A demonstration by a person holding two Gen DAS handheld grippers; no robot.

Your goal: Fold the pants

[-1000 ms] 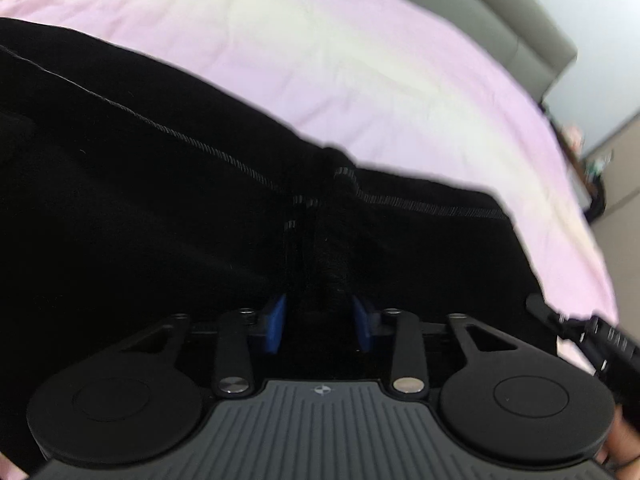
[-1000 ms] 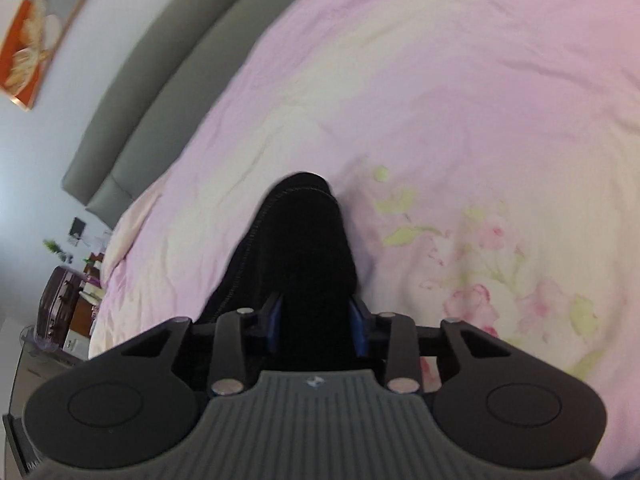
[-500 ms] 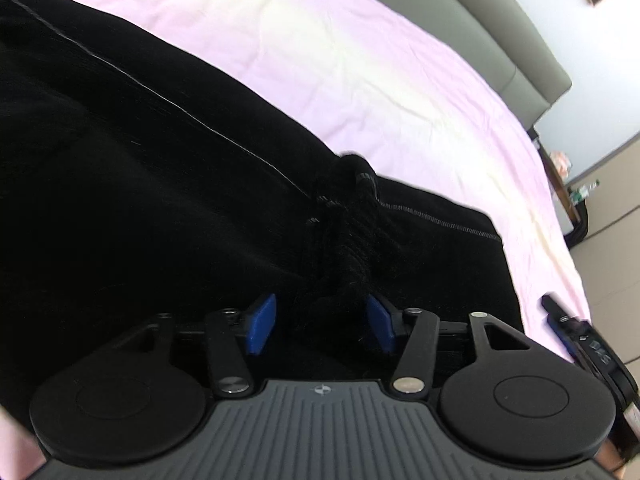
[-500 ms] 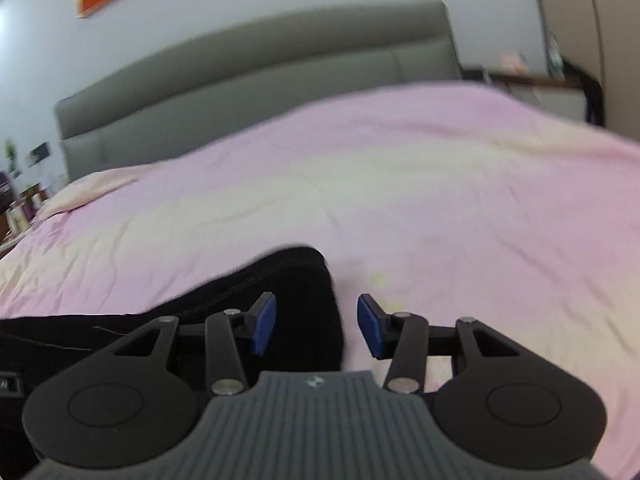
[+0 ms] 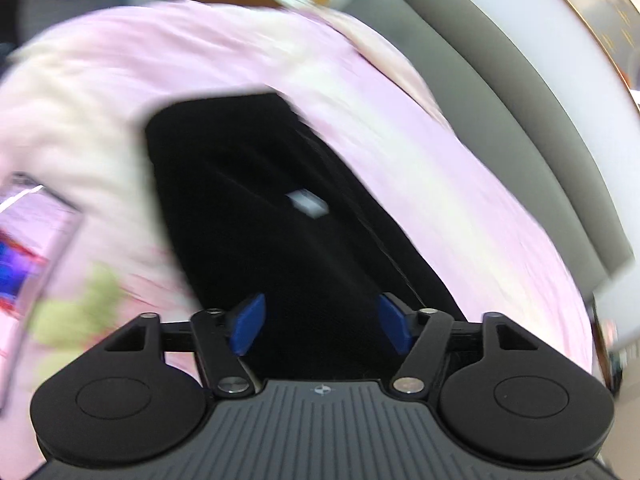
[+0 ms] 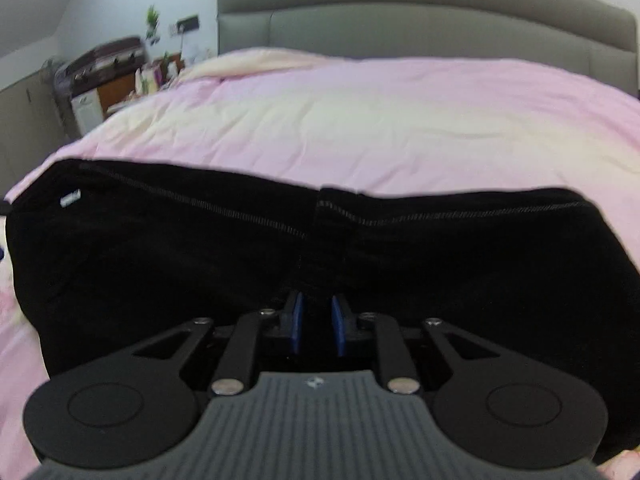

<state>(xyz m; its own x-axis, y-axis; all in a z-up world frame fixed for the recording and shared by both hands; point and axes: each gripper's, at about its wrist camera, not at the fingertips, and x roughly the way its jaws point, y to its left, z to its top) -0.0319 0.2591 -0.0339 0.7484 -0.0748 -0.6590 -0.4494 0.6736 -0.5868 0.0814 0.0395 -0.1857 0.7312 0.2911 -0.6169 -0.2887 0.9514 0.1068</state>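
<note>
The black pants lie folded on the pink bed cover, a small white label showing on top. My left gripper hovers over their near end, its jaws opening wide; the blue pads press on nothing. In the right wrist view the pants stretch across the frame, with a stitched seam along the far edge and the label at the left. My right gripper sits at their near middle, its jaws closing to a narrow gap filled with black cloth.
A grey padded headboard backs the bed cover. A cluttered bedside unit stands at the far left. A blurred colourful flat object lies on the cover at the left of the left wrist view.
The left gripper let go of the bunched cloth, opened wide and swung along the pants. The right gripper released the pant leg, swung to the pants' middle and closed there.
</note>
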